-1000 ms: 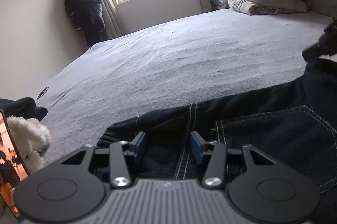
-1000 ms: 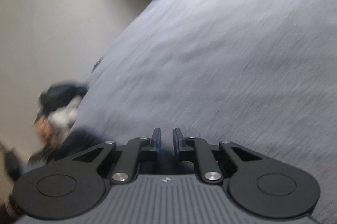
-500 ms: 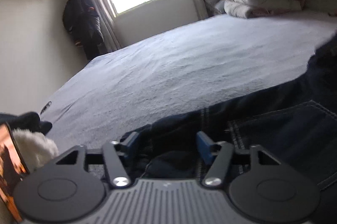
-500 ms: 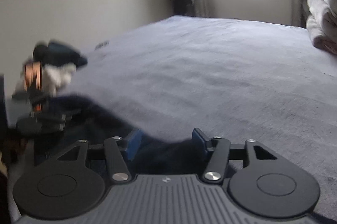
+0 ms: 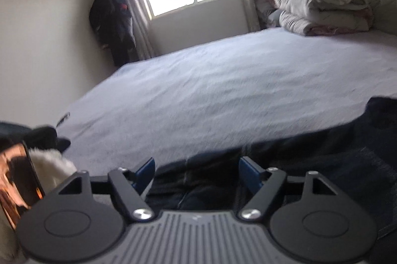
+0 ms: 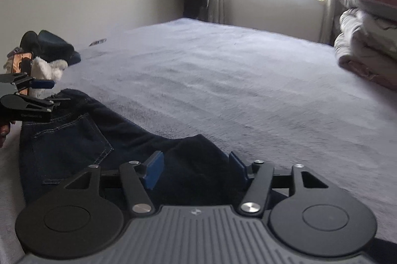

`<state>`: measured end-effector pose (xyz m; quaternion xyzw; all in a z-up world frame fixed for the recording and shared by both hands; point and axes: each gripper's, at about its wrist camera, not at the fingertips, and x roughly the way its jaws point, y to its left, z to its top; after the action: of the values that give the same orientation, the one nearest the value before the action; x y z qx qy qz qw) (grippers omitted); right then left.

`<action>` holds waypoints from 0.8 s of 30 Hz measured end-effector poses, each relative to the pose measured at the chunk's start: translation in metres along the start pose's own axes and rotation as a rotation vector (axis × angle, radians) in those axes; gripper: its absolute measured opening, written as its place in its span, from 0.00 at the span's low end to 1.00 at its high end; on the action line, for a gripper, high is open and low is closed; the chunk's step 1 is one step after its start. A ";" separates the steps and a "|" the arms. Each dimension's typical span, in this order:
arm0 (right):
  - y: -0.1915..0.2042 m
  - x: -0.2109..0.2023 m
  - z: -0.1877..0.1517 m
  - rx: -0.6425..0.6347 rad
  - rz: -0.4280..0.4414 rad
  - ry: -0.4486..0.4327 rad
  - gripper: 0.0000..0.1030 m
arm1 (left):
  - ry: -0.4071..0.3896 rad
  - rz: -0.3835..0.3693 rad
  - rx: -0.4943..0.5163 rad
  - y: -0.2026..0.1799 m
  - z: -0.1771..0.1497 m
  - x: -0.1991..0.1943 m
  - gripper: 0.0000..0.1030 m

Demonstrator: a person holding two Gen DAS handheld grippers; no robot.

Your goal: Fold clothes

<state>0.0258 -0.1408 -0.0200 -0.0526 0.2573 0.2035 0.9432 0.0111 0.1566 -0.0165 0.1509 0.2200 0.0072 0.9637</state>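
Dark blue jeans [image 6: 82, 140] with pale stitching lie flat along the near edge of the bed. My right gripper [image 6: 196, 168] is open, its blue pads spread over the jeans' right end, with dark denim between them. In the left wrist view my left gripper [image 5: 197, 171] is open just as wide over the jeans [image 5: 322, 159] at their other end. The left gripper [image 6: 43, 92] also shows at the far left of the right wrist view, above the jeans' edge. Whether either gripper touches the cloth I cannot tell.
The pale grey bed sheet [image 5: 223, 90] stretches wide beyond the jeans. A stack of folded quilts and a pillow [image 5: 320, 3] sits at the headboard. A phone [image 5: 15, 179], a white plush toy [image 5: 52, 167] and dark clothing [image 6: 49, 45] lie at the left edge.
My right gripper went from shut to wide open and came down over the jeans' right end. My left gripper opened wider and tilted up slightly.
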 end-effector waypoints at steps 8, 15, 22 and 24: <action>-0.007 -0.024 -0.034 -0.035 -0.054 0.044 0.68 | -0.062 -0.277 0.026 -0.052 0.023 -0.022 0.80; -0.031 -0.046 -0.059 -0.020 -0.118 0.091 0.71 | 0.002 -0.476 0.168 -0.114 0.012 -0.010 0.80; -0.094 -0.093 -0.087 0.110 -0.228 0.077 0.75 | 0.045 -0.512 0.084 -0.109 -0.003 0.010 0.92; -0.109 -0.105 -0.096 0.144 -0.281 0.066 0.75 | 0.045 -0.512 0.081 -0.109 -0.004 0.009 0.92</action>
<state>-0.0564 -0.2975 -0.0504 -0.0271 0.2921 0.0486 0.9548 0.0118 0.0541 -0.0560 0.1286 0.2724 -0.2427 0.9222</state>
